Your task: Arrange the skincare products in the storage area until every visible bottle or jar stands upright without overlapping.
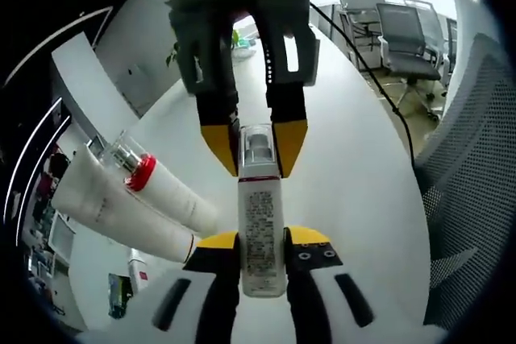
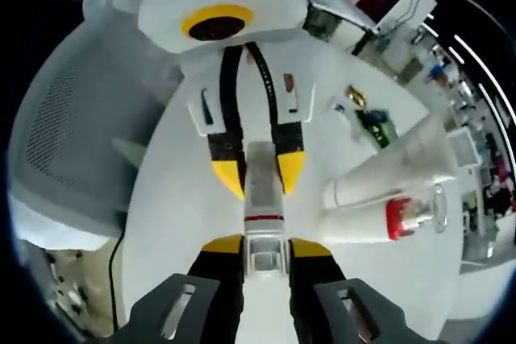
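Left gripper view: the left gripper [image 1: 262, 249] pinches the base of a slim white bottle [image 1: 260, 223] printed with small text, level above the round white table [image 1: 355, 159]. The right gripper [image 1: 255, 144] faces it, gripping the clear cap.

Right gripper view: the right gripper [image 2: 263, 247] clamps the cap end. A smooth white tube [image 2: 395, 176] and a red-collared bottle [image 2: 387, 221] lie alongside, touching.

Office chair [image 1: 409, 34] beyond white table [image 1: 355, 159].

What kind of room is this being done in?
Probably an open office: a white table holds the work, mesh office chairs stand behind it, and cluttered desks fill the background.
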A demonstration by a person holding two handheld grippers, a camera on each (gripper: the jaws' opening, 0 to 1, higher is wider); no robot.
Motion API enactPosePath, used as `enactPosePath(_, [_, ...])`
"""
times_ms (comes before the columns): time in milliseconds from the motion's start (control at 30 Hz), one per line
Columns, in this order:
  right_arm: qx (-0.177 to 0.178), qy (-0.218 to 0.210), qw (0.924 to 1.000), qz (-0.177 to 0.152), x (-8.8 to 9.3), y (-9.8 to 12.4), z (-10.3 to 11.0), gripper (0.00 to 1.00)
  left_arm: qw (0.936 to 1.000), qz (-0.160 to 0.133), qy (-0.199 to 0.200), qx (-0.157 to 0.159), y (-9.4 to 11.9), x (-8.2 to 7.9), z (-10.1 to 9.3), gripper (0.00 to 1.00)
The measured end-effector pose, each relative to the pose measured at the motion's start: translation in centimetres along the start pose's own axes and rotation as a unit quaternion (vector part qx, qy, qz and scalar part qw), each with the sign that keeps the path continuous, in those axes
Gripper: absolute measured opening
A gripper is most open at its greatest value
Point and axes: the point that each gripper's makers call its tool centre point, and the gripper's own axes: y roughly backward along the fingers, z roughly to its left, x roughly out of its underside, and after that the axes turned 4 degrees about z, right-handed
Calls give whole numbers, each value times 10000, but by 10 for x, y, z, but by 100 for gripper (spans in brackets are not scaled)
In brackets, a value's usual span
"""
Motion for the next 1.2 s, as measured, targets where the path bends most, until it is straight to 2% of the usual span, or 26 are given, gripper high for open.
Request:
enactPosePath(67, [-75, 22, 9999, -65, 2, -2, 2, 12, 9999, -19, 133, 90, -1, 0, -3, 19])
enactPosePath(233, [-178, -114, 9995, -248, 7, -6, 7, 13, 9997, -51, 146, 166, -3, -1, -9, 19])
enactPosePath(333, [-231, -371, 9984, -360, 9, -7, 10, 14, 9995, -77, 203, 247, -2, -2, -13, 19])
enactPosePath(533, [-235, -816, 9943, -637, 13, -4, 13, 15, 9994, -195, 197, 208, -2, -5, -15, 19])
enactPosePath(667, [-169, -1225, 9888, -835, 15, 0, 9, 19, 9990, -305, 275, 155, -1, -9, -14, 19])
enactPosePath(767, [-91, -1487, 9852, -854, 26, 4, 5, 23, 9983, -442, 373, 101, 2, -12, -10, 19])
enactPosePath(833, [-105, -1829, 9779, -1006, 29, 6, 4, 23, 9975, -505, 486, 40, 3, -12, -6, 19])
enactPosePath(900, [-199, -2254, 9656, -1279, 27, 12, 4, 22, 9969, -564, 554, -25, 4, -10, -3, 19])
enactPosePath(933, [-205, -2514, 9571, -1428, 26, 15, 2, 21, 9964, -594, 600, -74, 4, -10, 0, 19])
enactPosePath(967, [-171, -2849, 9444, -1634, 25, 19, -3, 20, 9949, -651, 766, -96, 5, -9, 1, 19])
enactPosePath(1033, [-140, -3304, 9248, -1878, 22, 25, -7, 19, 9912, -847, 992, -209, 6, -11, 7, 19])
enactPosePath(1067, [-163, -3582, 9101, -2075, 21, 29, -10, 17, 9902, -875, 1061, -225, 6, -11, 8, 19])
enactPosePath(1133, [-148, -3942, 8903, -2275, 20, 33, -13, 18, 9855, -1055, 1284, -350, 8, -12, 16, 19])
enactPosePath(1200, [-114, -4283, 8673, -2534, 17, 37, -16, 21, 9802, -1200, 1512, -450, 9, -13, 22, 19])
